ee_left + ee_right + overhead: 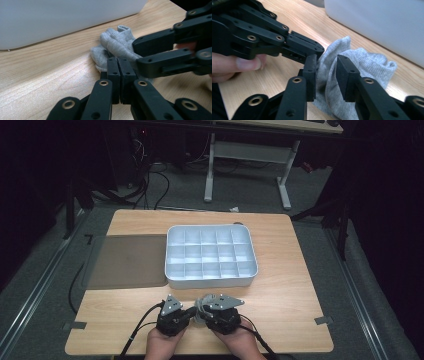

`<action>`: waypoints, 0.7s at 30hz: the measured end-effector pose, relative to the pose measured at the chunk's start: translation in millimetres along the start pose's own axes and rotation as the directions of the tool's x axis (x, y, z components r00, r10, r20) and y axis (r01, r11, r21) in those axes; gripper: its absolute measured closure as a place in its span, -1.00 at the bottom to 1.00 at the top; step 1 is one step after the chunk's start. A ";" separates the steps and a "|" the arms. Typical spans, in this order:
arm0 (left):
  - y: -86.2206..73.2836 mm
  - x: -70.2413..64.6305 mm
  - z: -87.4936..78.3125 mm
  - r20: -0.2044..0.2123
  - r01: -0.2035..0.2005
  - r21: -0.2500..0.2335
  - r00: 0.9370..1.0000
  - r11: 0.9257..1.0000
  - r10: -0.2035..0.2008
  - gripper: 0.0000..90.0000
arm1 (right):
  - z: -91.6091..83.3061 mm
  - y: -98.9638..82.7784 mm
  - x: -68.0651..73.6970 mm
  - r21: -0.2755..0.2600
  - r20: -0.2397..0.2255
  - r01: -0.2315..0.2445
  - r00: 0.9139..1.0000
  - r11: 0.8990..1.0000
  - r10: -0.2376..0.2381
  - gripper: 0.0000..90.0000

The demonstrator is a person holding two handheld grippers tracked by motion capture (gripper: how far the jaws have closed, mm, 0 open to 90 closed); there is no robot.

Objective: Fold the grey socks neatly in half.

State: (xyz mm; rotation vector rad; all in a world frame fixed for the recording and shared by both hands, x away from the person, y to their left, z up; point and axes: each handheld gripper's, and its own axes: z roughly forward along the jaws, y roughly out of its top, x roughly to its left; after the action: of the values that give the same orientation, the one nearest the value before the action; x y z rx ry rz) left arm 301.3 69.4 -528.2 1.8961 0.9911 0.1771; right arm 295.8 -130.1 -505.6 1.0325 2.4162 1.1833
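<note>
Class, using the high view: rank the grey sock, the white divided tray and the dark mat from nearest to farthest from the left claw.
1. Grey sock, right beside the left claw.
2. White divided tray, just beyond, mid-table.
3. Dark mat, far left of the tray.

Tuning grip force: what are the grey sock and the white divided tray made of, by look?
Grey sock: soft knit fabric, matte; ribbed weave and limp folds show. White divided tray: probably moulded plastic, smooth with a slight sheen; thin uniform walls and rounded corners suggest it.

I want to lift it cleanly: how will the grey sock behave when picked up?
The grey sock lies crumpled in soft knit folds, so it will probably droop and feel light. The left claw pinches only an edge, so it may unfold.
</note>
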 end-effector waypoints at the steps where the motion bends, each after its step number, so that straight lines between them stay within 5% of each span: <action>1: -0.2 -0.1 0.4 -0.001 0.000 0.001 1.000 1.000 0.000 0.97 | -2.4 0.5 0.2 -0.002 0.001 -0.002 1.000 1.000 0.002 0.51; 7: -0.6 -0.2 0.5 -0.001 -0.003 0.003 1.000 1.000 0.003 0.97 | -16.5 0.3 0.7 -0.033 0.024 -0.005 1.000 0.999 0.006 0.49; 9: -0.8 -0.6 0.5 -0.002 -0.005 0.001 1.000 1.000 0.005 0.97 | -15.1 -2.0 0.1 -0.012 0.058 0.009 0.998 1.000 -0.008 0.49; 14: -1.0 0.0 0.6 -0.003 -0.007 0.006 1.000 1.000 0.007 0.97 | -3.0 -9.9 -1.2 0.035 0.062 0.004 0.998 0.999 -0.006 0.41; 16: -1.5 0.2 1.1 -0.005 -0.008 0.009 1.000 1.000 0.008 0.97 | 1.1 -10.9 -1.4 0.043 0.084 0.008 0.996 0.999 -0.012 0.47; 18: -1.6 0.2 1.2 -0.004 -0.007 0.010 1.000 1.000 0.007 0.97 | 3.9 -11.6 -1.2 0.049 0.095 0.021 0.995 0.999 -0.026 0.84; 21: -1.5 0.2 1.2 -0.003 -0.006 0.010 1.000 1.000 0.007 0.97 | 2.6 -9.9 0.9 0.032 0.099 0.030 0.995 0.999 -0.033 0.94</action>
State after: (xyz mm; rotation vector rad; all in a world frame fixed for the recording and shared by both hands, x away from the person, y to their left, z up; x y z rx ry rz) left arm 301.2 69.0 -530.1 1.9089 0.9899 0.1795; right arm 291.6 -132.1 -514.7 1.0332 2.3722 1.0619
